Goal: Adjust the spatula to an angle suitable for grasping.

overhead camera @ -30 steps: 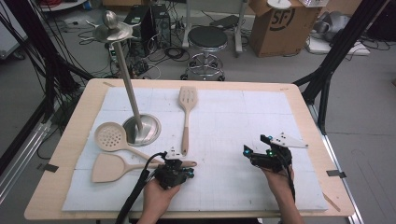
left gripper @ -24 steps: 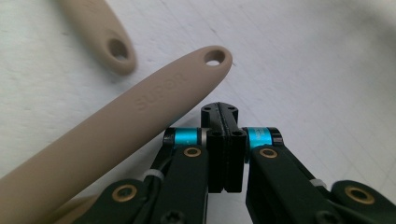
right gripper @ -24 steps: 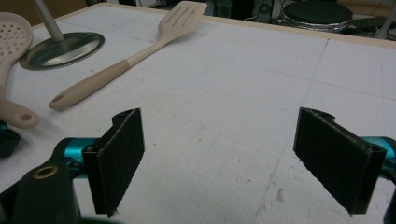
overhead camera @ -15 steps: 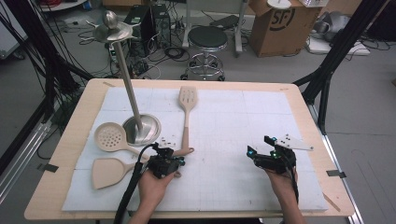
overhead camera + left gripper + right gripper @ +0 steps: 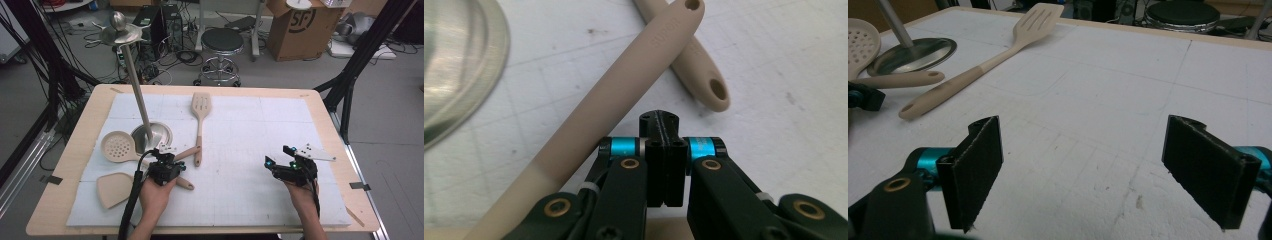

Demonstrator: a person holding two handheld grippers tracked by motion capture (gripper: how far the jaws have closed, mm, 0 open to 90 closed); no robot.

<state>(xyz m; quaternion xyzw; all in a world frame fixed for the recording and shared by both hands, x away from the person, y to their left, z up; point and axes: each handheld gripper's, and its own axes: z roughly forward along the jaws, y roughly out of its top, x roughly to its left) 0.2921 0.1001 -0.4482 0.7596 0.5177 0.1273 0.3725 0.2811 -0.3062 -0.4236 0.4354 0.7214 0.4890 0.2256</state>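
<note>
Wooden table [image 5: 325, 107] covered by a white mat [image 5: 250, 130], seen from above on the person's side. Near the left edge of the table: a round metal base [image 5: 159, 132] carrying a tall slanted metal pole [image 5: 136, 95] topped by a dish and a ball.

Three beige utensils on the mat. Slotted turner [image 5: 201, 107] toward the far edge, near the middle, head away from the person, handle end pointing at the near edge. Perforated skimmer [image 5: 117, 146] just left of the metal base, its handle running rightward past the left gripper [image 5: 165, 167] and ending close to the turner's handle end; whether the two handles touch cannot be told. Flat spatula [image 5: 114, 189] near the near-left corner, its handle passing under or beside the left hand [image 5: 156, 196].

Left gripper view: jaws together at the middle, nothing between them; skimmer handle [image 5: 624, 90] lying diagonally just beside the closed tips on the left, turner handle end [image 5: 709, 87] beyond it, rim of the metal base [image 5: 459, 70] at upper left.

Right gripper [image 5: 292, 167] held by the right hand [image 5: 302, 197] toward the near-right corner, well apart from the utensils. Right gripper view: jaws wide apart over bare mat [image 5: 1088, 150], holding nothing; turner [image 5: 1035, 20], skimmer [image 5: 863, 35] and metal base [image 5: 913, 55] farther off at upper left.
</note>
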